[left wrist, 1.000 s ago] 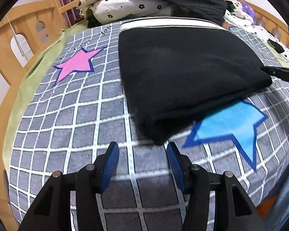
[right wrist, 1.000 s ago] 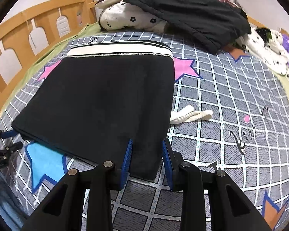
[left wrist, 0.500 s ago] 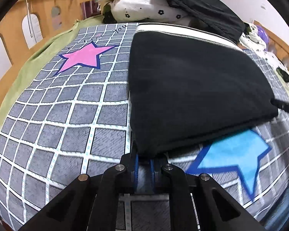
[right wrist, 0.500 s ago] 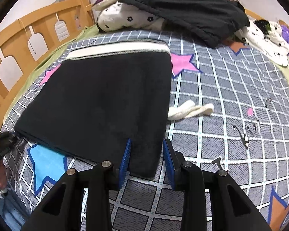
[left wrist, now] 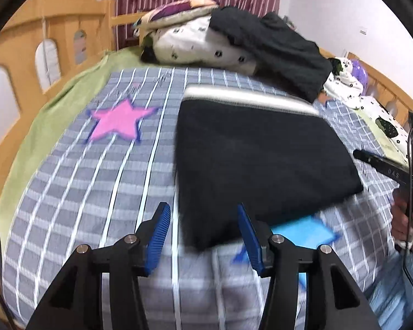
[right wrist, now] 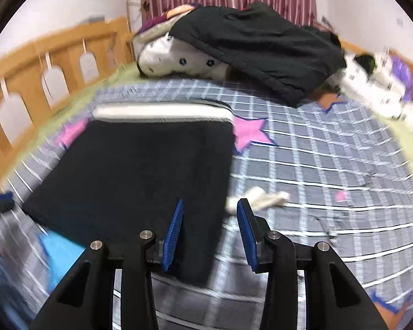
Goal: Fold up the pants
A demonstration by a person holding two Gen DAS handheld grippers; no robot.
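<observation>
The black pants [left wrist: 256, 159] lie folded flat on the grid-patterned bedspread [left wrist: 96, 192], their white waistband [left wrist: 247, 97] at the far end. My left gripper [left wrist: 203, 228] is open, raised above the pants' near left corner, holding nothing. In the right wrist view the pants [right wrist: 140, 176] fill the left middle. My right gripper [right wrist: 209, 228] is open above their near right corner, empty. The right gripper's body also shows at the right edge of the left wrist view [left wrist: 391, 170].
A pile of bedding and a black jacket [right wrist: 256, 46] lies at the head of the bed. A white drawstring [right wrist: 258, 198] lies on the spread right of the pants. A wooden bed rail [right wrist: 41, 66] runs along the left. More clothes [right wrist: 380, 82] lie far right.
My left gripper, shut on the pants' near corner half a second ago, has opened and lifted away. My right gripper has opened wider and risen. Both views are motion-blurred.
</observation>
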